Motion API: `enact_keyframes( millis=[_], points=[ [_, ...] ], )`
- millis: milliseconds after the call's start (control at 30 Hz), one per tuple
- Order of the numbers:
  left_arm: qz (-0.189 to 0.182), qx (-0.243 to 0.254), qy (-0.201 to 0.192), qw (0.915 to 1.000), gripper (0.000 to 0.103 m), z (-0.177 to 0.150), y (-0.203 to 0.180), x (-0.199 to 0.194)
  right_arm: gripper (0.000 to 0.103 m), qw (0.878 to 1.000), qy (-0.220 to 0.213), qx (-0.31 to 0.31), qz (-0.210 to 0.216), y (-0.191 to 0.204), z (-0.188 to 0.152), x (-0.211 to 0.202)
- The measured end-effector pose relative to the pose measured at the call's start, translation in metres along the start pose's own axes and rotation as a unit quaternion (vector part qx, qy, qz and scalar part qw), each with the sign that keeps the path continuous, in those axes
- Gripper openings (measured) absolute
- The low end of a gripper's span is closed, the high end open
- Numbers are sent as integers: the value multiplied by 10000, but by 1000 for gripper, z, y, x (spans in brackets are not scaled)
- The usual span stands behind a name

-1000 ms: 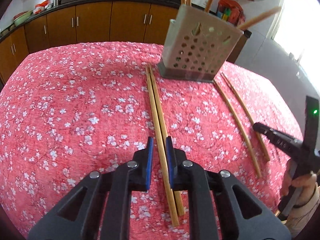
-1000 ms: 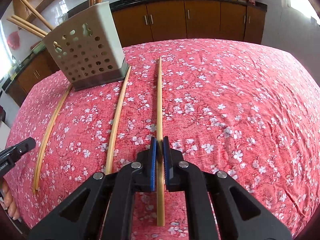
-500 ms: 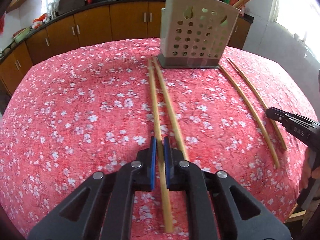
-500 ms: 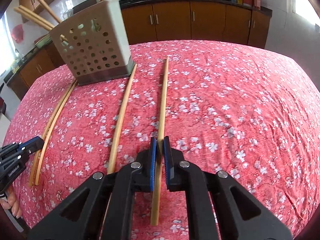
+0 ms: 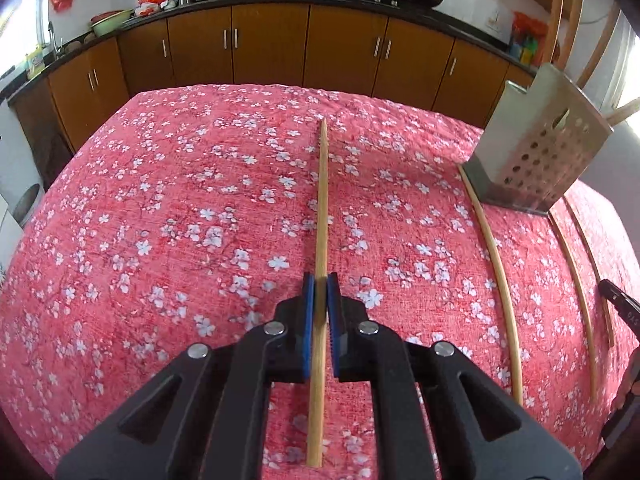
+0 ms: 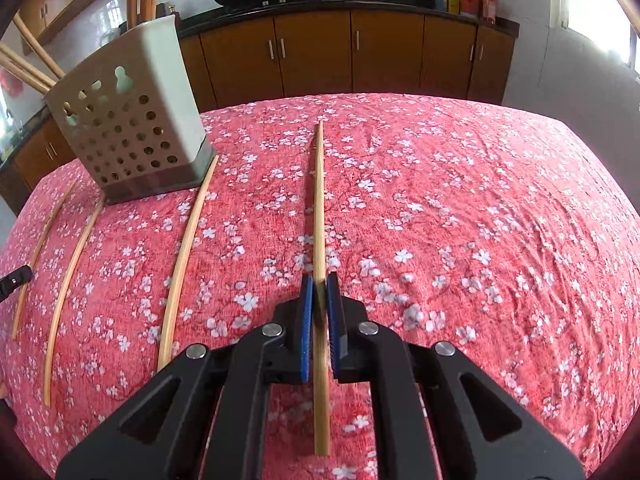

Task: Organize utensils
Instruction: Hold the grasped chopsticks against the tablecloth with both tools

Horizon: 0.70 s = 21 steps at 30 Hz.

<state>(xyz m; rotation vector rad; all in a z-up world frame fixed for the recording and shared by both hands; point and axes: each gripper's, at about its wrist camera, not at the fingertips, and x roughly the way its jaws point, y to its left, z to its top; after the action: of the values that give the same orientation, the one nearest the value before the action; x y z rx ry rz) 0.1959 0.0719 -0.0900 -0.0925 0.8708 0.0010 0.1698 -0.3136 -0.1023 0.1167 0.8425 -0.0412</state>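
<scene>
Each tool, left (image 5: 320, 289) and right (image 6: 319, 289), clamps its own chopstick (image 5: 322, 216) (image 6: 319, 208). The holder (image 6: 132, 128) sits at ten o'clock in the right view, cut off at two o'clock in the left.

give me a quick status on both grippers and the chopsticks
Left gripper shut on a chopstick. Right gripper shut on another chopstick. Perforated holder upright on the tablecloth, loose chopsticks beside it. Nothing blocking.
</scene>
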Motion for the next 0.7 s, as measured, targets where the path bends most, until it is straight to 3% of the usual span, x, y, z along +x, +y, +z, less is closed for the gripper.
enact_keyframes(
  millis=[700],
  points=[
    [-184,-256,-32,9995,11,-5,2,-3,9,10000,-9,46,35,-1,0,0]
  ],
)
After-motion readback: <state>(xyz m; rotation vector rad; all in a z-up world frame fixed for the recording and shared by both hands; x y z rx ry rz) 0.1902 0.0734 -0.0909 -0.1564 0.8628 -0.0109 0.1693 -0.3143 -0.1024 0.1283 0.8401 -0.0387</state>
